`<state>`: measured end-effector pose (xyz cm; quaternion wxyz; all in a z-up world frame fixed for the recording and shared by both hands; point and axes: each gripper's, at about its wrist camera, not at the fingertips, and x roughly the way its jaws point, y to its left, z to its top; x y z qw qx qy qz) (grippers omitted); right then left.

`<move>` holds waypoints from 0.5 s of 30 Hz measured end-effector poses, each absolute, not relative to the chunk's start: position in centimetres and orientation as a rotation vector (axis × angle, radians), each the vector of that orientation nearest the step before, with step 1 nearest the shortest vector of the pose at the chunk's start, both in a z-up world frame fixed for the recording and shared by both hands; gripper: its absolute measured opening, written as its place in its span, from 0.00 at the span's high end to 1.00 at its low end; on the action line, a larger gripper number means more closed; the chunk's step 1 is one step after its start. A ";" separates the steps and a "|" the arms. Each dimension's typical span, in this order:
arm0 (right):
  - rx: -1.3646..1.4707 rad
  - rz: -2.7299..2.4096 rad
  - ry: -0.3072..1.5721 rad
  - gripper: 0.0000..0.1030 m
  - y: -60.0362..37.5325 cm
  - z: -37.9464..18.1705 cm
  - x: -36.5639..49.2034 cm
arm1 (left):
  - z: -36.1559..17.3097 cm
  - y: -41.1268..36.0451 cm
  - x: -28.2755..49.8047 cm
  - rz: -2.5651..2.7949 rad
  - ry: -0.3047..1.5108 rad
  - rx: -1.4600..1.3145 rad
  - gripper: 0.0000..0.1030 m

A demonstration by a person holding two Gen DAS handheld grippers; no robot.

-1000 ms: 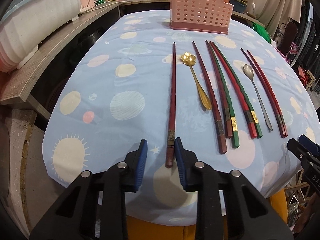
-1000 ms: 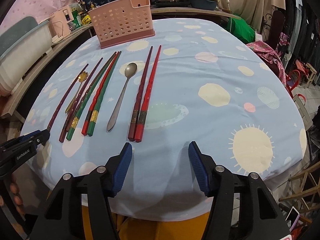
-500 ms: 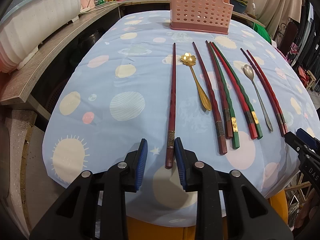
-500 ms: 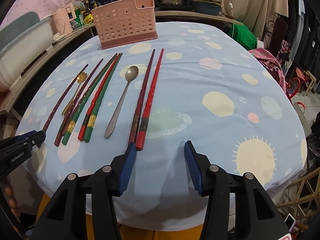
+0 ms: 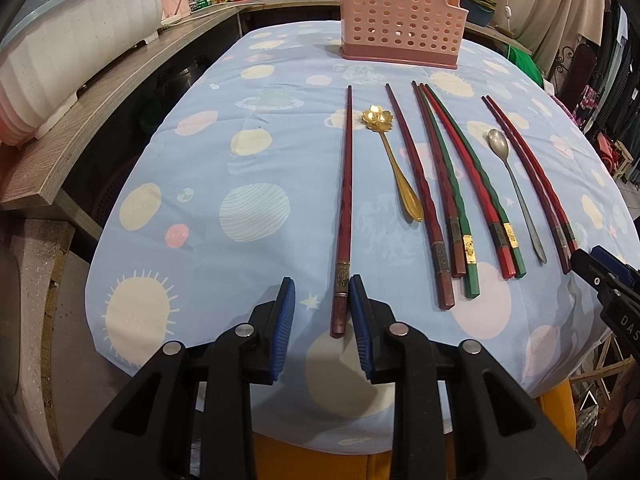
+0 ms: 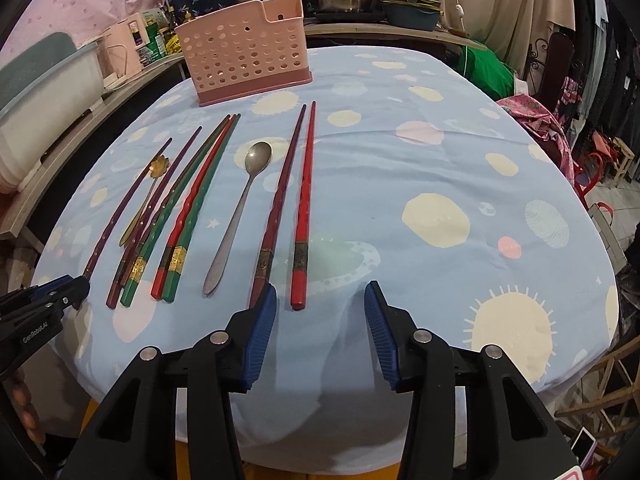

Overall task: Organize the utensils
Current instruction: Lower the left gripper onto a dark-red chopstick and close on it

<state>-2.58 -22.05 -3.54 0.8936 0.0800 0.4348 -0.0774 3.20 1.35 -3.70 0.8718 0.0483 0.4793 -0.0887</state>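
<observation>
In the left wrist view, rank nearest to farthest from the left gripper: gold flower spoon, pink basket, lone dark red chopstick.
1. Lone dark red chopstick: its end lies between the left gripper fingers.
2. Gold flower spoon: mid-table, just right.
3. Pink basket: far edge.

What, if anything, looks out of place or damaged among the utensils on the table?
Nothing looks damaged or spilled. One oddity: a dark red chopstick lies alone at the left of the row, parted from the next one by the gold flower spoon. The pink holder stands upright.

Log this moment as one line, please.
left gripper: open, astride lone dark chopstick | right gripper: closing around red chopstick | basket: no utensils visible
</observation>
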 end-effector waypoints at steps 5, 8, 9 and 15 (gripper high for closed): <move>0.147 -0.163 0.885 0.70 -21.9 -3.7 -2.0 | -3.7 1.4 3.3 -0.185 1.001 0.101 0.74; 0.129 -0.160 0.872 0.82 -21.9 -3.7 -2.0 | -3.6 1.4 3.3 -0.187 1.001 0.098 0.75; 0.134 -0.154 0.867 0.86 -21.9 -3.7 -2.0 | -3.6 1.5 3.3 -0.191 1.001 0.096 0.76; 0.191 -0.126 0.881 0.93 -22.8 -3.4 -2.5 | -3.4 1.7 3.1 -0.225 1.019 0.063 0.92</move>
